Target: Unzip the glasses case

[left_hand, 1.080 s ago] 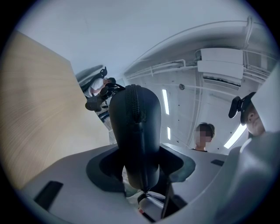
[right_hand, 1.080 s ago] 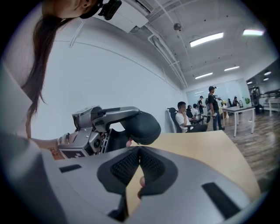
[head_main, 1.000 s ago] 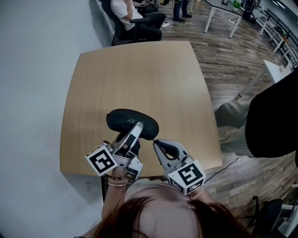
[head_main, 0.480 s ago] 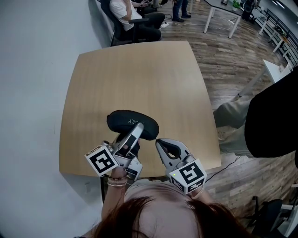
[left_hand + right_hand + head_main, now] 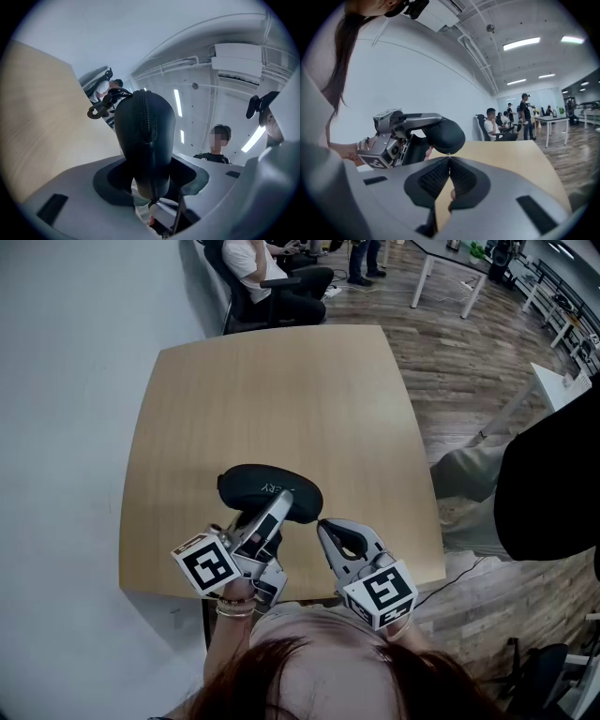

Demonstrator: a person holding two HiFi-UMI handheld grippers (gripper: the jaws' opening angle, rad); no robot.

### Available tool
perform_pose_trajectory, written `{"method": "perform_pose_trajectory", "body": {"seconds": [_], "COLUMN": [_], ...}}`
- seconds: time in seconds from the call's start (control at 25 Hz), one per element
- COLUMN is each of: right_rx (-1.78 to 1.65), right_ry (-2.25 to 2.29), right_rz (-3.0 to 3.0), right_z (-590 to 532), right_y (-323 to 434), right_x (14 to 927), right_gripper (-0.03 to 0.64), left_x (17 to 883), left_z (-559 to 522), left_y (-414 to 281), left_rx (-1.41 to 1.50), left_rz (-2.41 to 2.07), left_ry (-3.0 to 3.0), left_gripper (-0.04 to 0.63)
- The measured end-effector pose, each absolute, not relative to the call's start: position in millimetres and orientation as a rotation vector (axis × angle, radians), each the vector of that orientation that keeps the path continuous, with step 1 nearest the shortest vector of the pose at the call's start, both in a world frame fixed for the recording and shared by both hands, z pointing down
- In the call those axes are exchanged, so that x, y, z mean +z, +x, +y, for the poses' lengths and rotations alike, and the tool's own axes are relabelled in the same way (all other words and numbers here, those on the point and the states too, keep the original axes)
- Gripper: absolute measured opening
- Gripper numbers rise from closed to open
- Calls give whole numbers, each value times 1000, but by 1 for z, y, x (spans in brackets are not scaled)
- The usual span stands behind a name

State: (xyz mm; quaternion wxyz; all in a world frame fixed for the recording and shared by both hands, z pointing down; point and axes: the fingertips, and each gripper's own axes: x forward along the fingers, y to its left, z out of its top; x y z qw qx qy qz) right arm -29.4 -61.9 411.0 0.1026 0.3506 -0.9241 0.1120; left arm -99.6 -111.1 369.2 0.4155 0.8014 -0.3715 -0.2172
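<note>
A black zip-up glasses case (image 5: 270, 486) is held a little above the wooden table (image 5: 281, 390), near its front edge. My left gripper (image 5: 270, 510) is shut on the case's near side. In the left gripper view the case (image 5: 145, 136) fills the gap between the jaws, its zipper (image 5: 140, 117) faces the camera and a dark clip (image 5: 96, 110) hangs at its far end. My right gripper (image 5: 321, 524) is shut, its tips at the case's right end on the small zipper pull (image 5: 449, 153). The right gripper view shows the case (image 5: 446, 133) just above the closed jaws (image 5: 449, 158).
A white wall runs along the table's left side. A seated person (image 5: 272, 268) is beyond the far edge. Another person in dark clothes (image 5: 553, 474) stands close at the right. White desks (image 5: 450, 268) stand further off on the wood floor.
The right gripper and the case have both shifted slightly to the right. The left gripper has stayed where it was, with a small roll.
</note>
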Motion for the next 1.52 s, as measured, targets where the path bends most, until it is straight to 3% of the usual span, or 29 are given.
{"method": "perform_pose_trajectory", "body": {"seconds": [1.52], "right_rx": [284], "right_ry": [1058], "right_rz": [-2675], "right_z": [-82], "right_y": [-20], "right_x": [426], "right_gripper": [17], "left_x": [384], "left_z": [-113], "left_y": [-95], "left_rx": [-381], "left_rz": [-901], "left_ry": [2040], "left_gripper": [221]}}
